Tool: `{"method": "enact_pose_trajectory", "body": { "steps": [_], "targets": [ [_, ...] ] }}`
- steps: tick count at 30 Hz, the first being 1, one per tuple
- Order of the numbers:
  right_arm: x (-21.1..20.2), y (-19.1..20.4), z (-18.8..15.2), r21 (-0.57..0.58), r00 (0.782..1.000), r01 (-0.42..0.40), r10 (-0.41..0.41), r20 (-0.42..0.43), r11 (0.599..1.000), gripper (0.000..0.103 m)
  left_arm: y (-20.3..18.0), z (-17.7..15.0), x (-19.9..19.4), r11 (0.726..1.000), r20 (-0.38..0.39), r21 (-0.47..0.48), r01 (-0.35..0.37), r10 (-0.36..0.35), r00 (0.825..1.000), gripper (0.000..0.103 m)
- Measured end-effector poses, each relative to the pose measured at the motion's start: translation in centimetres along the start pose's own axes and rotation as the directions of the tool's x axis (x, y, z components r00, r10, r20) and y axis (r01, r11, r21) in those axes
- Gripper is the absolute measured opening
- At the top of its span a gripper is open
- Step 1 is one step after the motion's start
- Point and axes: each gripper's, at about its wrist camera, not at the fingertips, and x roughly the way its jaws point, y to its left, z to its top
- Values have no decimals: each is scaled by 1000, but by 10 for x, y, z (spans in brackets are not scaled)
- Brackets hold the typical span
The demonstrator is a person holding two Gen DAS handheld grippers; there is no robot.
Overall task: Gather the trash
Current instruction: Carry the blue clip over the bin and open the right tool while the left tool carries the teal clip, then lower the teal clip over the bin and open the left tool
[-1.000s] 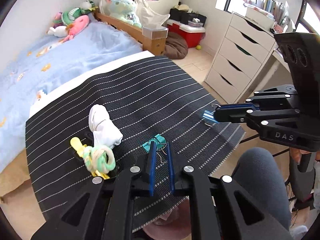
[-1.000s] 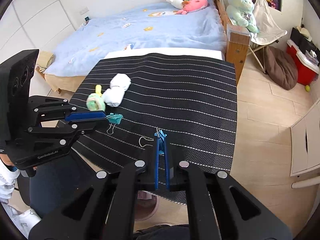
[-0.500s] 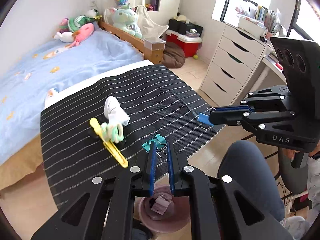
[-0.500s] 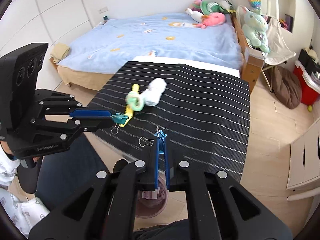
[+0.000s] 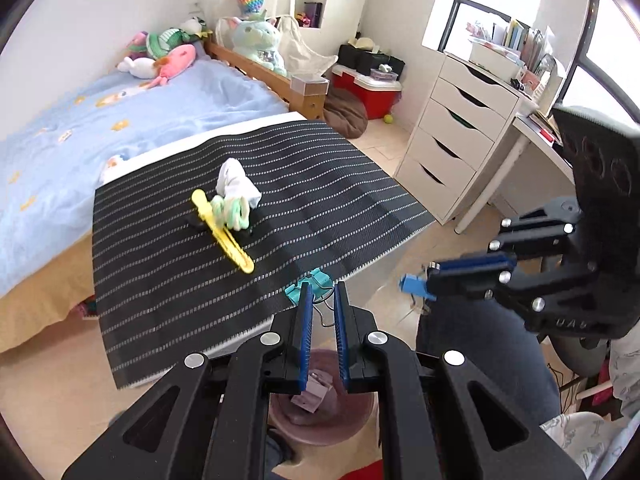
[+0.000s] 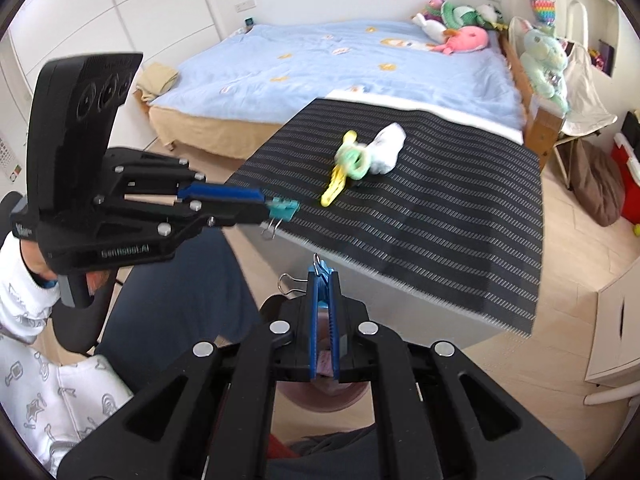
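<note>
Nearest, a pink bin [image 5: 320, 412] sits on the floor beneath my grippers, mostly hidden behind the fingers; its contents are unclear. My left gripper [image 5: 320, 296] is clamped on a teal binder clip [image 5: 310, 284]. My right gripper [image 6: 323, 280] pinches a blue binder clip [image 6: 322, 268]. Farther, on the ribbed striped mat [image 5: 340, 184], lie a yellow plastic clip [image 5: 224, 236], a blurred green ring [image 5: 232, 210] and a crumpled white wad [image 5: 236, 180].

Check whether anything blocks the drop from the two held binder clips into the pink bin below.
Nothing visible does. The teal binder clip and blue binder clip hang off the table edge, with the pink bin below between the grippers' arms.
</note>
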Motion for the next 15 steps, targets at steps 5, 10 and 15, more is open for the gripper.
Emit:
{"method": "enact_pose_trajectory", "body": {
  "steps": [5,10,15],
  "targets": [
    [11,7,-15,13,999,-30,31,-31,999,4,0,-12,-7,1000,1,-13,3,-3,1000,11],
    [15,11,-19,14,997,-61,62,-37,998,7,0,-21,-13,1000,1,-18,9,-9,1000,11],
    [15,7,-21,46,999,-37,37,-19,998,89,2,-25,-16,1000,2,-26,7,-7,1000,11]
  ]
}}
